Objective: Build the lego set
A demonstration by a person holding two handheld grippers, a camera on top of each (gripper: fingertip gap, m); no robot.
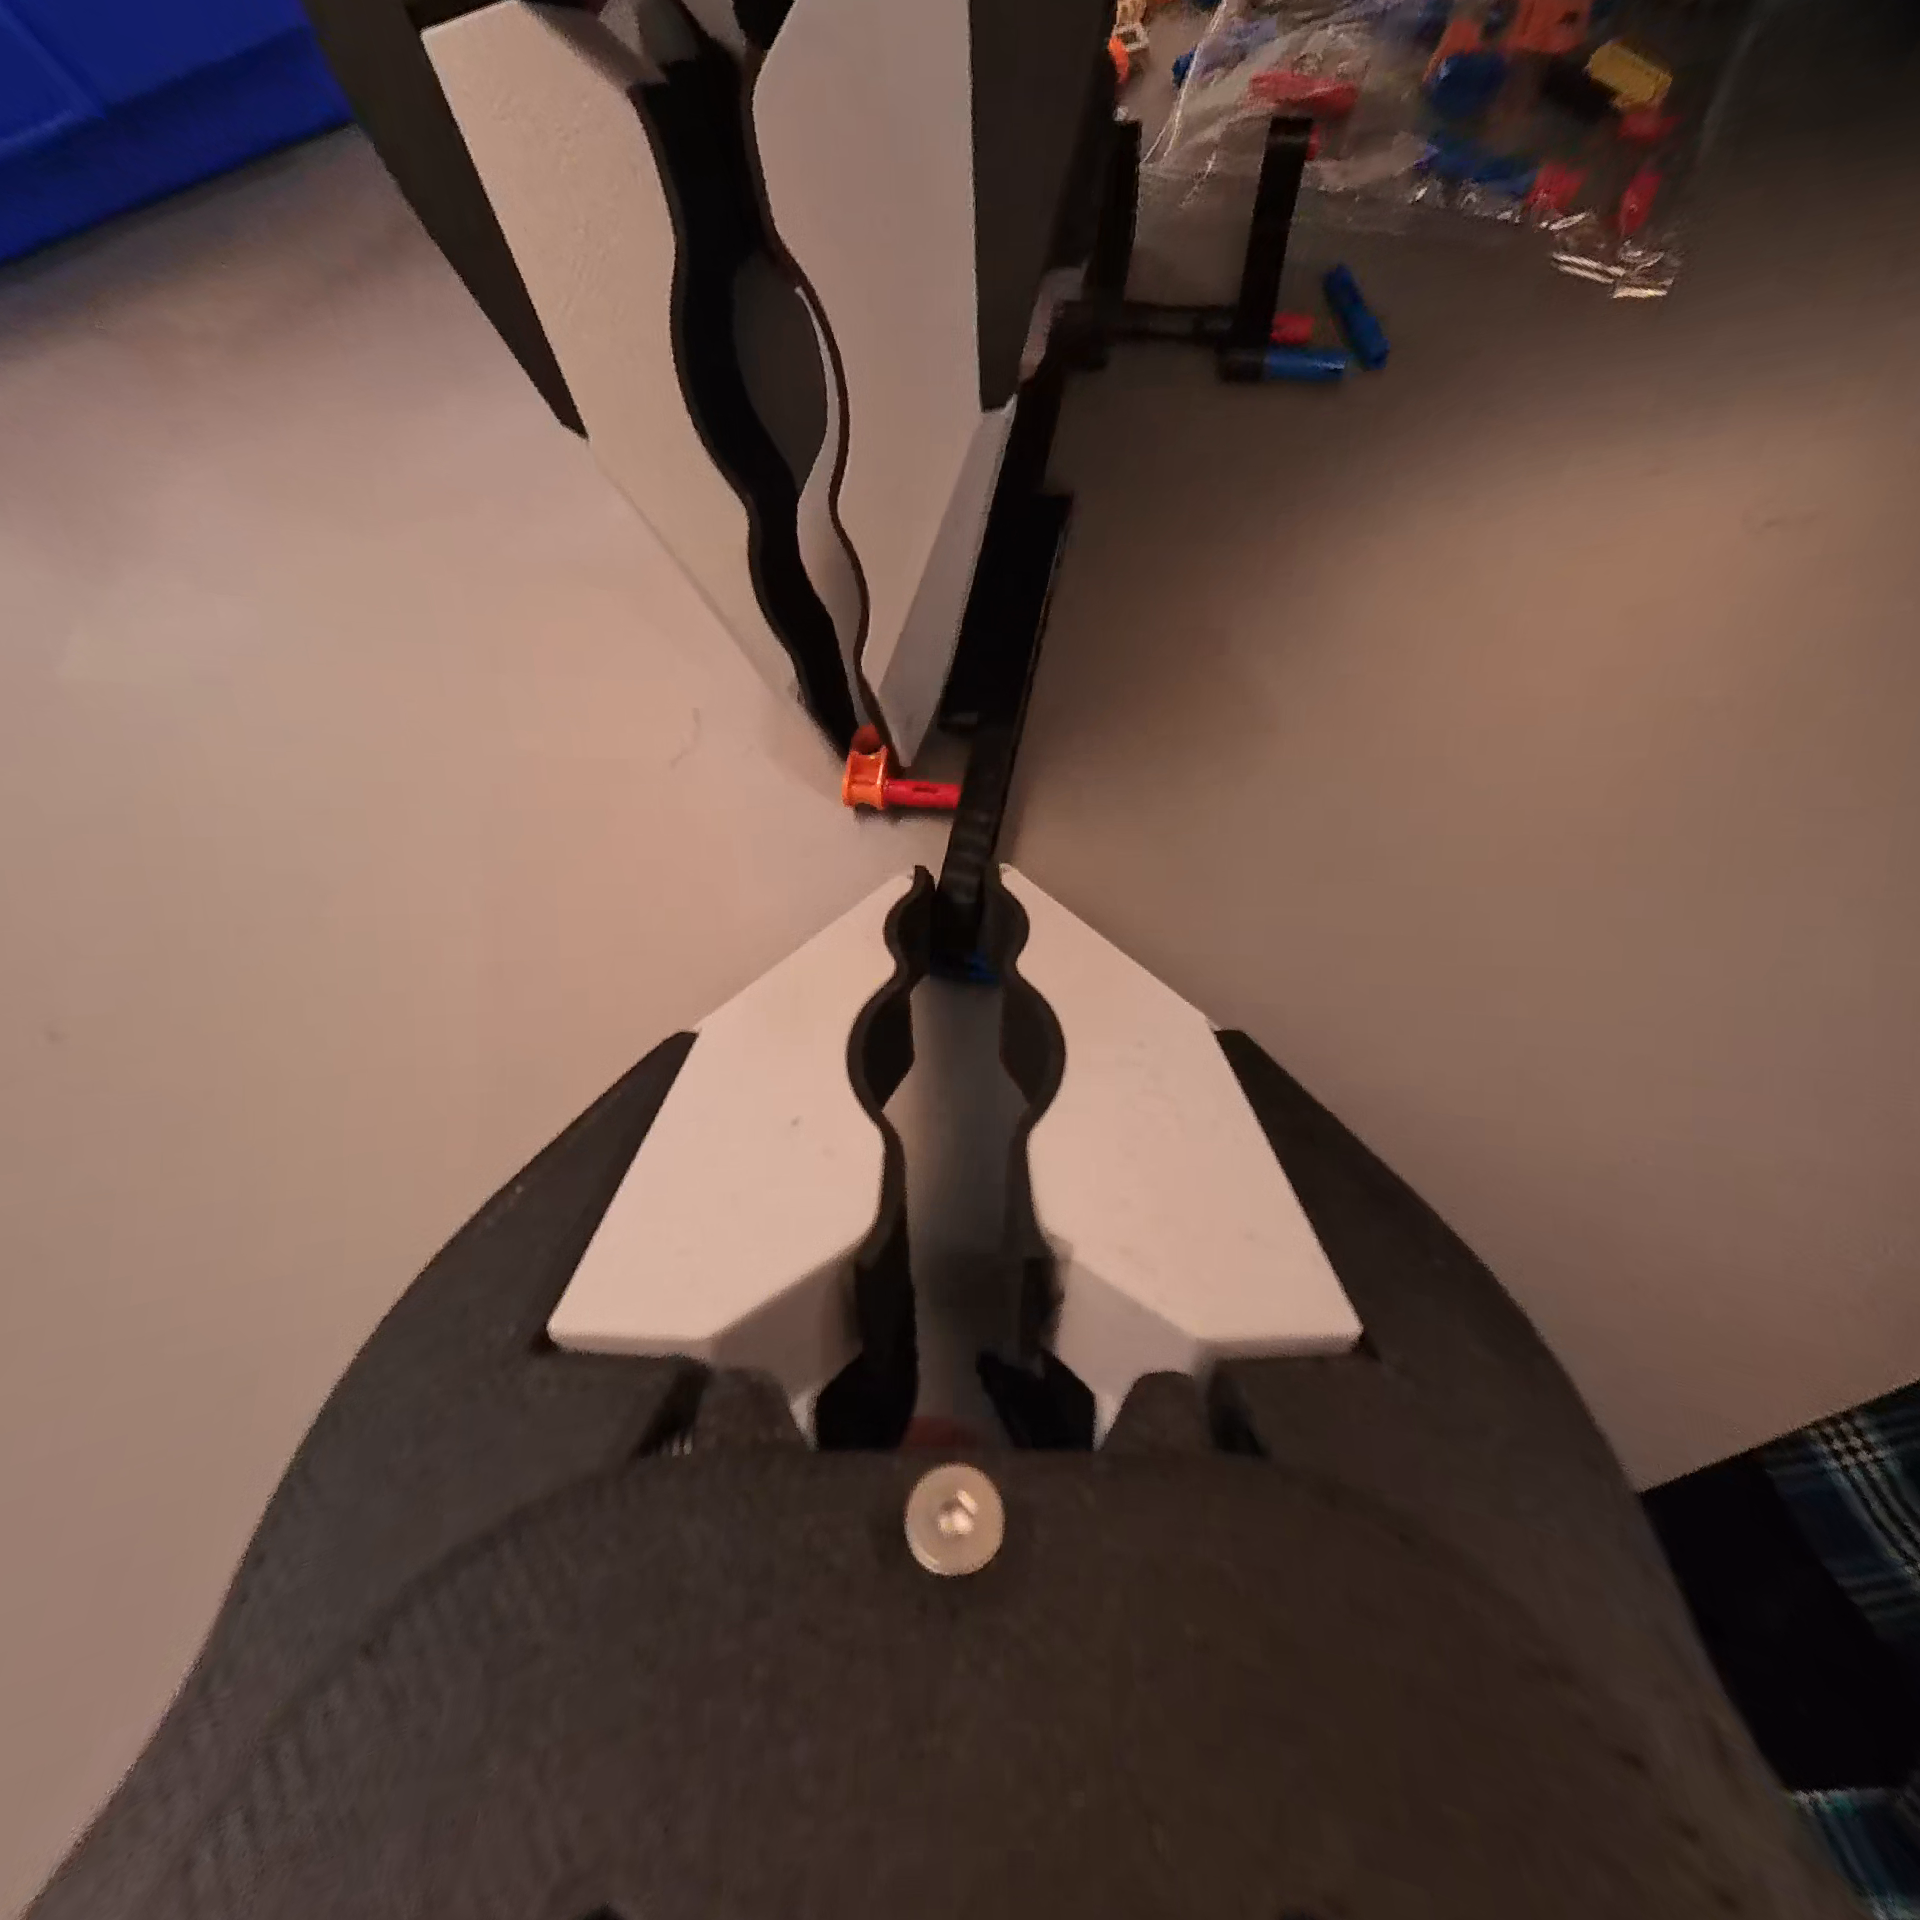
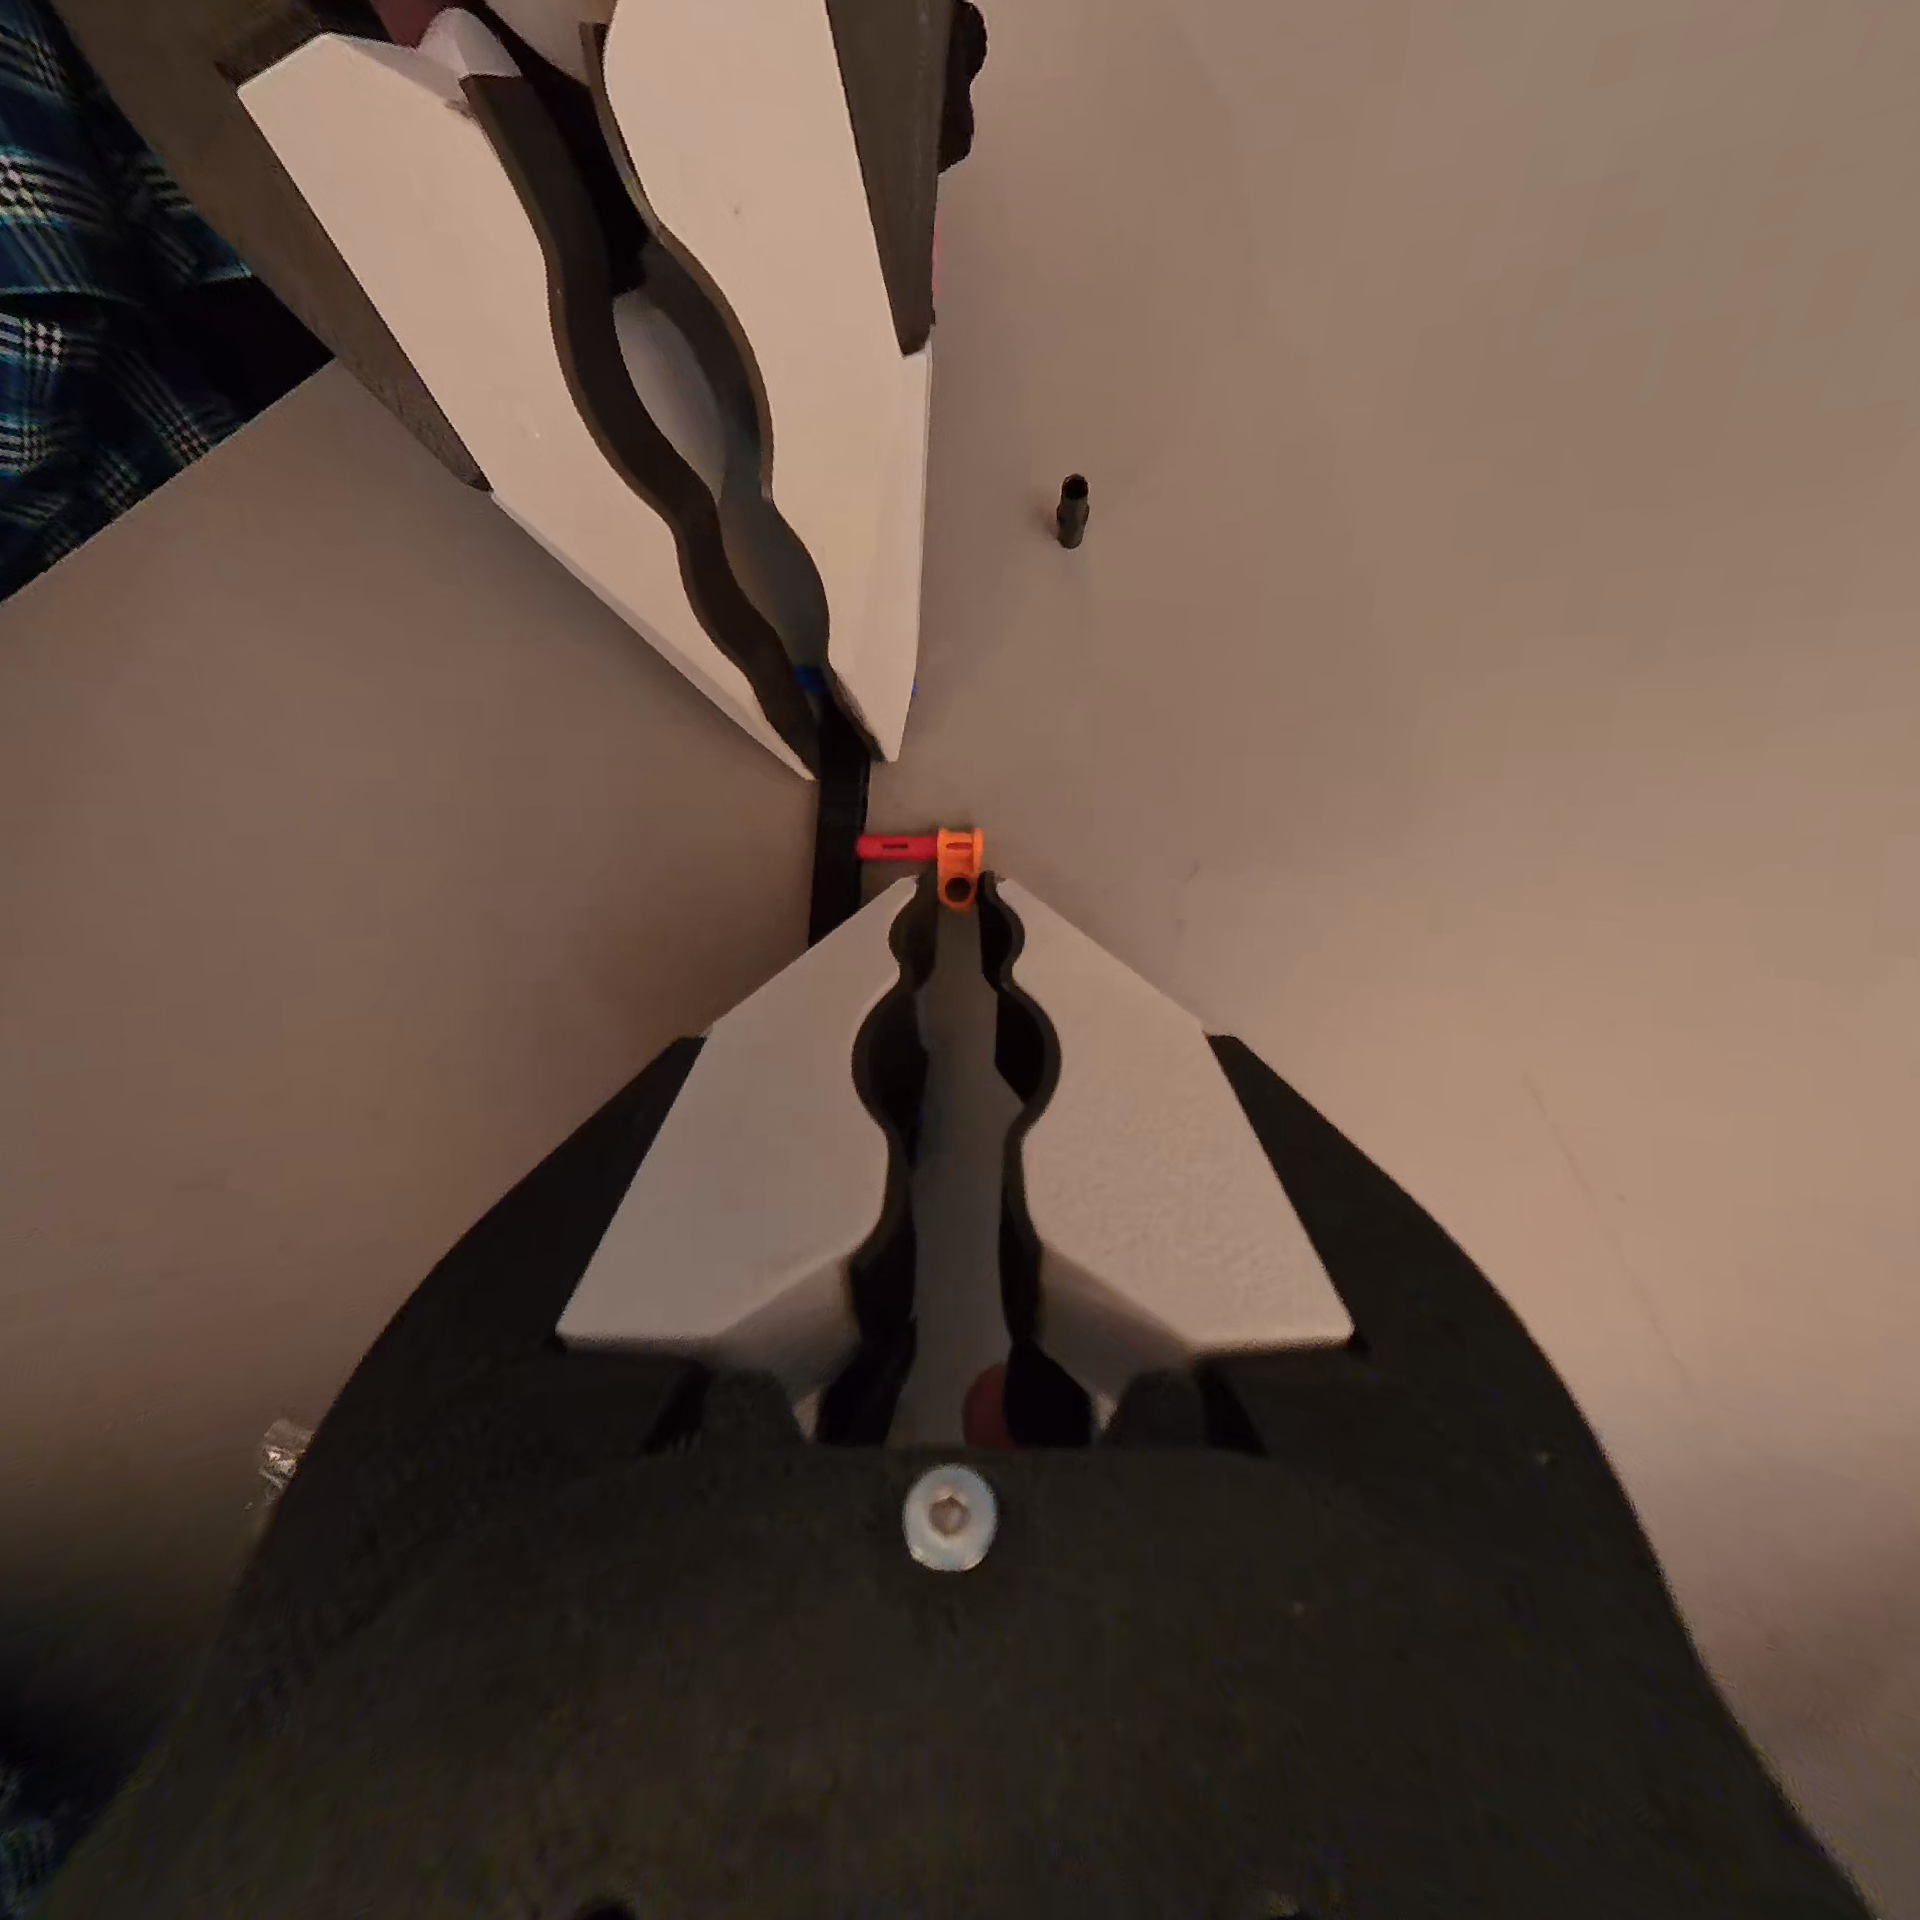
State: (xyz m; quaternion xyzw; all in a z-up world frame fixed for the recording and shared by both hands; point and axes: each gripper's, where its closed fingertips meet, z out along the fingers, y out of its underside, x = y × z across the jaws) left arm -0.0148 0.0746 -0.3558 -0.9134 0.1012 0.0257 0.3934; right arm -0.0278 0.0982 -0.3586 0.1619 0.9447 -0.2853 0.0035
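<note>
**Grey table with loose bricks at its far side**

A plain matte grey table [image 1: 312,727] carries everything. Toward its far right corner in the left wrist view lies a clear plastic bag [image 1: 1455,125] of mixed red, blue, orange and yellow pieces. Just in front of the bag, a black frame piece [image 1: 1262,260] stands on the surface, with loose blue pins [image 1: 1351,312] and a small red piece [image 1: 1291,329] beside it. In the right wrist view a single short black pin [image 2: 1071,509] lies alone on bare surface.
</note>
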